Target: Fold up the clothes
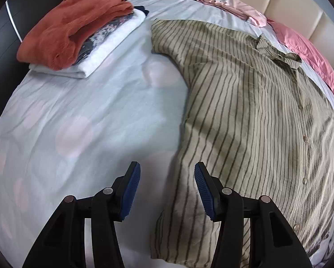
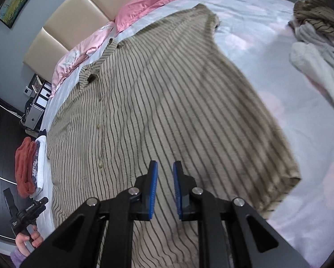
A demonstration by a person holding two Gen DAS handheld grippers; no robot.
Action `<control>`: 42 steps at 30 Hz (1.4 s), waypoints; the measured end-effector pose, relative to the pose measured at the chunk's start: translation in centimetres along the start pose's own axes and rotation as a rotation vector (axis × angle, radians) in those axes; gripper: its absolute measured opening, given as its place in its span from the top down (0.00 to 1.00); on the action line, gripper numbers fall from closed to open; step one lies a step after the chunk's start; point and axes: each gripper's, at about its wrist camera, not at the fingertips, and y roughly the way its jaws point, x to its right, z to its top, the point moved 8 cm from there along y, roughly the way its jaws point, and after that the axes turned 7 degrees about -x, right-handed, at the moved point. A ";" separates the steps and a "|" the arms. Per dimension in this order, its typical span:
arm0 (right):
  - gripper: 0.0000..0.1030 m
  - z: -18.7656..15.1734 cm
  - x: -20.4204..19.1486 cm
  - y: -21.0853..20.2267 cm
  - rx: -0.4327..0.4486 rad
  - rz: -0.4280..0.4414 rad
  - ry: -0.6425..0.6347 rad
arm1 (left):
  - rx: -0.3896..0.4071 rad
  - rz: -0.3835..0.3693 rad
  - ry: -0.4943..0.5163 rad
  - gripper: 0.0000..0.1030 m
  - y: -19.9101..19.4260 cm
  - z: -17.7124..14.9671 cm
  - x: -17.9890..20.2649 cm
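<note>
Left gripper (image 1: 167,189): jaws parted wide, nothing between the blue pads, low centre of the left wrist view, above the shirt's near left edge.
Right gripper (image 2: 165,189): jaws a narrow gap apart, nothing clamped, low centre of the right wrist view, over the shirt's lower half.
Striped shirt (image 1: 251,116): spread flat, buttoned front up, filling the right half of the left view; collar toward the upper right.
Bed sheet (image 1: 82,116): pale blue with faint pink dots, under everything.
Folded stack (image 1: 77,38): rust-orange garment on white folded pieces, upper left.
Pink pillows (image 1: 305,51): along the padded headboard (image 1: 301,6), top right.
Unfolded pile (image 2: 316,33): brown and white clothes, upper right of the right view.
Person's hand (image 2: 29,240): lower left of the right view, around a black handle.
</note>
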 end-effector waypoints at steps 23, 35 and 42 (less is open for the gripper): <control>0.78 -0.8 15.0 -3.2 -0.183 -0.006 0.379 | -0.109 -0.201 -0.146 0.49 -0.2 -1.1 -2.7; 0.78 -1.1 15.3 1.3 -0.290 0.000 0.416 | -0.119 -0.221 -0.208 0.49 0.5 -0.9 -4.9; 0.97 -1.0 16.3 0.1 -0.222 -0.056 0.461 | -0.154 -0.221 -0.240 0.49 0.9 -1.5 -6.4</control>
